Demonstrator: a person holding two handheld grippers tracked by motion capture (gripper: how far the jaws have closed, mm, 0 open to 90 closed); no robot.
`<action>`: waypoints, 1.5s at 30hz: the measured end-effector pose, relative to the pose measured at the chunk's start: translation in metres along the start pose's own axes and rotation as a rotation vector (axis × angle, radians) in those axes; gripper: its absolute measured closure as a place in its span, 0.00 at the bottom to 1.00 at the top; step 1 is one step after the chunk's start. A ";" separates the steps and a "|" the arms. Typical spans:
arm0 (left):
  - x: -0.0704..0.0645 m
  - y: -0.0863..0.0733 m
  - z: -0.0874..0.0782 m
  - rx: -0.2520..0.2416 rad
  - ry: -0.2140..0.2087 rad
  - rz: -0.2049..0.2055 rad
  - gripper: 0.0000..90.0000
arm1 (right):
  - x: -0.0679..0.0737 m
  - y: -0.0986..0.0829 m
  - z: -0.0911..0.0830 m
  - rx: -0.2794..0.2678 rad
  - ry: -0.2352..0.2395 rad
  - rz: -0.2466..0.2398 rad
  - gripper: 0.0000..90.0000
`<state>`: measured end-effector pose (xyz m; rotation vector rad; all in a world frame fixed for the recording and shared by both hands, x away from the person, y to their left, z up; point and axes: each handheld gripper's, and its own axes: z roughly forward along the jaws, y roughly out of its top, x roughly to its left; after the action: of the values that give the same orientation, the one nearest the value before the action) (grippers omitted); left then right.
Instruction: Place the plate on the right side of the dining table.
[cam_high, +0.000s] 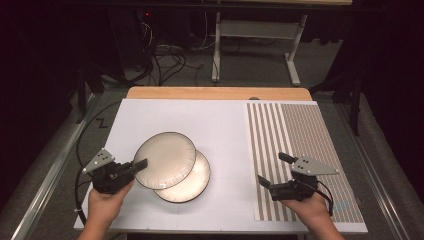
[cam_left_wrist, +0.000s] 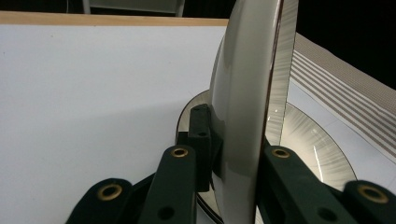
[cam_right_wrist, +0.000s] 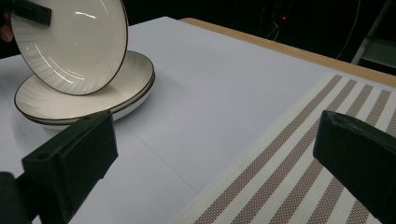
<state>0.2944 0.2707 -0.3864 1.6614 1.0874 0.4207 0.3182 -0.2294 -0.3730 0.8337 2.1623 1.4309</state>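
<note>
Gripping the upper plate (cam_high: 165, 160) by its near rim, your left tool (cam_high: 136, 165) has its jaws closed on the edge, one on the underside and one on the face, as the left gripper view shows. That plate is tilted and raised over the lower plate (cam_high: 192, 184), which lies flat on the white worktop (cam_high: 220, 125); whether their far edges touch, you cannot tell from these angles. Your right tool (cam_high: 274, 171) hangs empty over the striped mat (cam_high: 300, 150), jaws wide apart, well away from both plates.

The hold is the weak point: you have only a narrow bite on a smooth glazed rim, with most of the plate's weight hanging beyond the jaws. Tilt it further or swing it fast and it will likely twist in the pads or slip out, striking the lower plate. Lowering it off-centre could also knock that plate across the sheet.
</note>
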 end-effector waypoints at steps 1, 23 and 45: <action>-0.001 0.000 0.000 -0.004 0.000 0.009 0.90 | 0.001 0.000 0.001 0.001 0.000 -0.001 0.01; -0.009 -0.001 -0.004 -0.016 0.015 0.085 0.90 | 0.043 0.039 0.067 0.007 0.104 -0.059 0.09; -0.011 -0.001 -0.004 -0.017 0.016 0.124 0.89 | 0.076 0.042 0.151 0.103 0.219 -0.038 0.34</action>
<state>0.2853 0.2646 -0.3831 1.7189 0.9932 0.5231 0.3678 -0.0635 -0.3936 0.6938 2.4184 1.4621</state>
